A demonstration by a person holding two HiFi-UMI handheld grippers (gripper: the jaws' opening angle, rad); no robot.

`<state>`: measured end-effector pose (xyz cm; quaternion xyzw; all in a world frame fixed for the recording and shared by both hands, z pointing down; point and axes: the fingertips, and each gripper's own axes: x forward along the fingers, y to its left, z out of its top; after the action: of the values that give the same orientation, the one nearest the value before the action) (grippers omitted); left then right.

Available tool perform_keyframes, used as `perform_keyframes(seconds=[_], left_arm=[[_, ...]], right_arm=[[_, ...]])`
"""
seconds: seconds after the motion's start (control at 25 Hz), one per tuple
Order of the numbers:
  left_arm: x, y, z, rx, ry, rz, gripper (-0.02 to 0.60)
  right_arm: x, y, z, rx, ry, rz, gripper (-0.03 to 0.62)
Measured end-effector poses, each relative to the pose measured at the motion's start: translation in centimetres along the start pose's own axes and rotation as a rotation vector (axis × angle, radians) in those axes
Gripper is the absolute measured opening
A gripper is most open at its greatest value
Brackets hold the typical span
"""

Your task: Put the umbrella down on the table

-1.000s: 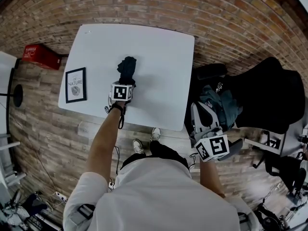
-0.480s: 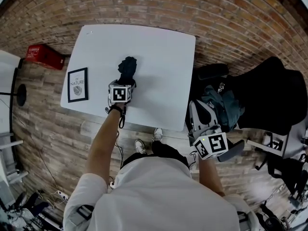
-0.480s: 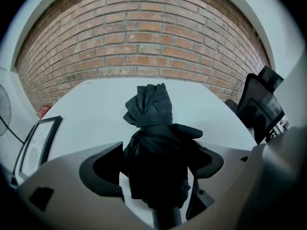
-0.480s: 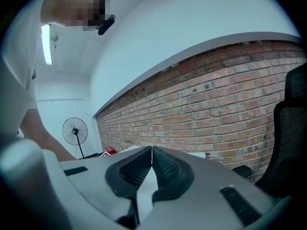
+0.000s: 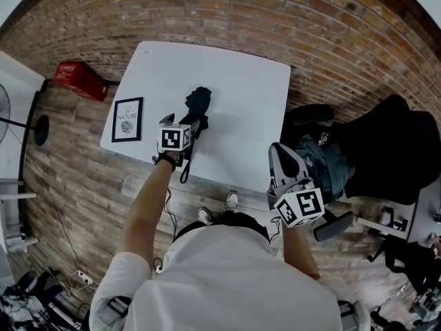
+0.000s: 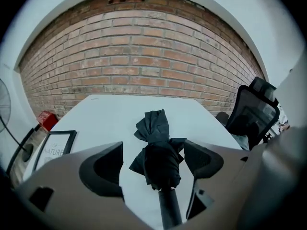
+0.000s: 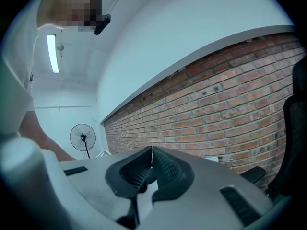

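Note:
A folded black umbrella (image 5: 198, 102) lies on the white table (image 5: 241, 81), its handle (image 6: 168, 207) pointing back toward me. My left gripper (image 5: 185, 123) hovers just above the handle end, jaws wide open. In the left gripper view the umbrella (image 6: 158, 147) shows between and below the pads, which stand clear of it on both sides. My right gripper (image 5: 279, 150) is off the table's right edge, beside the chair. In the right gripper view the right gripper (image 7: 151, 152) is shut, pads together and nothing between them.
A framed print (image 5: 127, 119) lies at the table's left edge. A red box (image 5: 81, 80) sits on the floor to the left. A black office chair (image 5: 386, 150) with a bag (image 5: 324, 161) stands right of the table. A standing fan (image 7: 82, 138) is by the wall.
The left gripper's jaws have opened off the umbrella and the gripper has lifted away from it. The umbrella stays lying on the table. The right gripper shifted slightly.

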<state>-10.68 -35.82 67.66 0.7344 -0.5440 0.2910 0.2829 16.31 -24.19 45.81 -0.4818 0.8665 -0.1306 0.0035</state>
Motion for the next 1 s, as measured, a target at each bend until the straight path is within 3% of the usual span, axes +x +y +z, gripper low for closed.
perform_keyframes(seconds=[0.44,0.68,0.76,1.0], left_arm=[[-5.1,0.9,1.0,-0.087,-0.136,-0.040,0.385],[-9.4,2.5,2.0,-0.070,-0.240,0.016,0.179],[-10.7,2.7,2.5,-0.049,-0.263,0.034,0.070],[-15.9,1.8,4.8,0.086,-0.364,0.049,0.026]], right_arm=[[-2.3,4.2,0.6,-0.021,-0.017,0.012,0.018],[-3.4,6.7,1.2,-0.047,-0.028,0.026,0.018],[-3.7,7.3,1.4,-0.054,-0.029,0.026,0.018],[-3.9,8.9,2.7,-0.099,-0.050,0.042,0.018]])
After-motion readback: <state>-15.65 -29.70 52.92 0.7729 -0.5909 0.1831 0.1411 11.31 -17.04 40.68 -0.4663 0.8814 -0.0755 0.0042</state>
